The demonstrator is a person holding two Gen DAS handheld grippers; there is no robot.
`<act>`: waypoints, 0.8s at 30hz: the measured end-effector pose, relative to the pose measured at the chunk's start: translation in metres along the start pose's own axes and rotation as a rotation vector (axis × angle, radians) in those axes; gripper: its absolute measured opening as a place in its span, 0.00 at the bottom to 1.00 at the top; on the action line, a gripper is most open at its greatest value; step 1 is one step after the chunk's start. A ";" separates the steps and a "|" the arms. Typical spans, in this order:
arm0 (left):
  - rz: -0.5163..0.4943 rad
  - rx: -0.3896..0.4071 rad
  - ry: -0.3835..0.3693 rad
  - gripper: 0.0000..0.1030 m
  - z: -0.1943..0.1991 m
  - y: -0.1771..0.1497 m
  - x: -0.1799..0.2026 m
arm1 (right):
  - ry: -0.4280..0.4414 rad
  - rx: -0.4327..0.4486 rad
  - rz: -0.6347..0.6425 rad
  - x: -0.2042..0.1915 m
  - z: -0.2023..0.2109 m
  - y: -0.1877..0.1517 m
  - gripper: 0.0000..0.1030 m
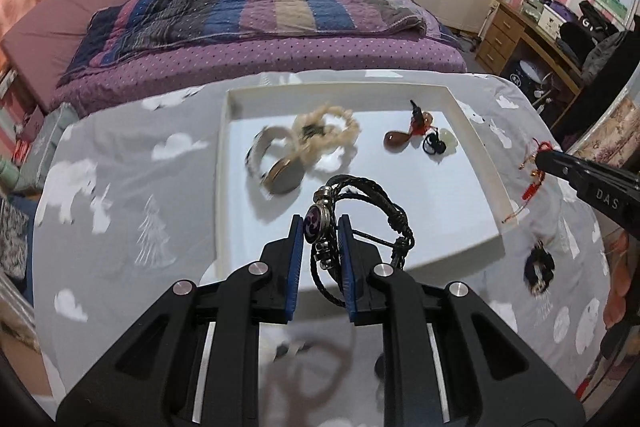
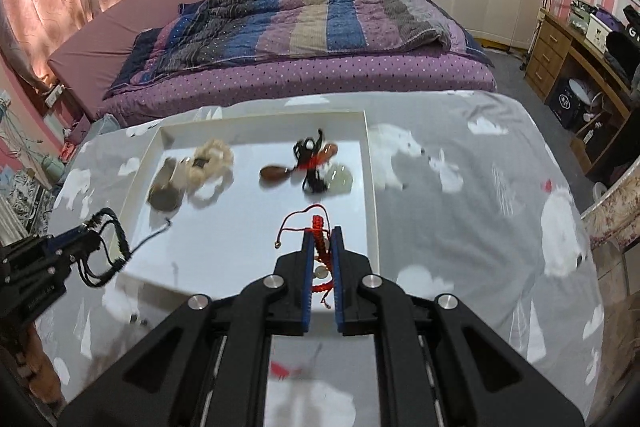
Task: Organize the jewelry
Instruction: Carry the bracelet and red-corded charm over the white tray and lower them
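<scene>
**Left wrist view: two limp bracelets held over the tray**

Your left gripper (image 1: 319,227) is clamped on the black cord bracelet (image 1: 360,223) at its metal charm, its one stiff spot. Right gripper (image 2: 321,247) pinches the light, floppy red string bracelet (image 2: 318,227). Both tilt steeply down above the white tray (image 1: 476,131).

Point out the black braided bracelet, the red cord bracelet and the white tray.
black braided bracelet (image 1: 317,223), left wrist view, on its round purple charm between the pads.
red cord bracelet (image 2: 318,227), right wrist view, on the knotted red section above the pads.
white tray (image 1: 468,115), left wrist view, on its right rim.
</scene>
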State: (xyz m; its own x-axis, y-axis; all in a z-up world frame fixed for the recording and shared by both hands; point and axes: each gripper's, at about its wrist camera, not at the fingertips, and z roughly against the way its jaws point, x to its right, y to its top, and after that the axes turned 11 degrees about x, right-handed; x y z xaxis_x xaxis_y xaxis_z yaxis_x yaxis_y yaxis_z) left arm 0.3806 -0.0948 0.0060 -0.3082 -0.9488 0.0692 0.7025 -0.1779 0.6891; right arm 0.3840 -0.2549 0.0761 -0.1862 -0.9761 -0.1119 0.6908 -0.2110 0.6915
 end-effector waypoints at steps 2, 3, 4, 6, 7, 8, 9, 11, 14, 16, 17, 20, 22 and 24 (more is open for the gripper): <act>-0.006 -0.014 -0.004 0.16 -0.015 0.007 0.008 | 0.001 -0.009 0.000 0.000 -0.015 0.007 0.08; -0.003 -0.019 -0.004 0.16 -0.021 0.009 0.010 | 0.001 -0.012 0.000 0.000 -0.021 0.009 0.08; -0.004 -0.022 -0.007 0.16 -0.031 0.012 0.014 | 0.001 -0.012 0.000 0.000 -0.028 0.010 0.08; -0.013 -0.018 -0.003 0.16 -0.043 0.015 0.019 | 0.006 -0.006 -0.003 0.000 -0.041 0.012 0.08; -0.017 -0.021 0.004 0.16 -0.053 0.016 0.022 | 0.009 -0.003 -0.003 0.000 -0.047 0.012 0.08; -0.015 -0.029 0.002 0.16 -0.060 0.016 0.023 | 0.008 -0.006 0.000 0.000 -0.056 0.010 0.08; -0.004 -0.042 -0.004 0.16 -0.069 0.016 0.024 | 0.004 -0.014 0.000 0.001 -0.063 0.008 0.08; 0.001 -0.057 -0.007 0.16 -0.082 0.016 0.026 | 0.008 -0.037 -0.008 0.002 -0.076 0.001 0.08; -0.010 -0.068 -0.002 0.16 -0.098 0.014 0.032 | -0.011 -0.049 -0.006 0.004 -0.092 -0.006 0.08; -0.003 -0.077 0.002 0.16 -0.109 0.013 0.033 | -0.016 -0.049 -0.006 0.004 -0.098 -0.009 0.08; 0.003 -0.083 -0.001 0.16 -0.113 0.013 0.033 | -0.014 -0.053 -0.008 0.004 -0.103 -0.011 0.08; 0.015 -0.100 -0.003 0.16 -0.125 0.012 0.032 | -0.015 -0.064 -0.004 0.003 -0.112 -0.014 0.08; 0.011 -0.110 0.000 0.16 -0.131 0.011 0.032 | -0.014 -0.071 -0.005 0.002 -0.118 -0.016 0.08; 0.009 -0.114 0.008 0.16 -0.135 0.010 0.030 | -0.015 -0.078 -0.007 0.002 -0.123 -0.017 0.08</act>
State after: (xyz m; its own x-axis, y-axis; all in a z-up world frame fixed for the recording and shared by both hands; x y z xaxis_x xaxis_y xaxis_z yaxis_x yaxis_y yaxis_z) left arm 0.4649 -0.1607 -0.0821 -0.2964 -0.9525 0.0692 0.7740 -0.1972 0.6016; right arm 0.4579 -0.2597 -0.0241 -0.2007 -0.9740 -0.1054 0.7418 -0.2214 0.6331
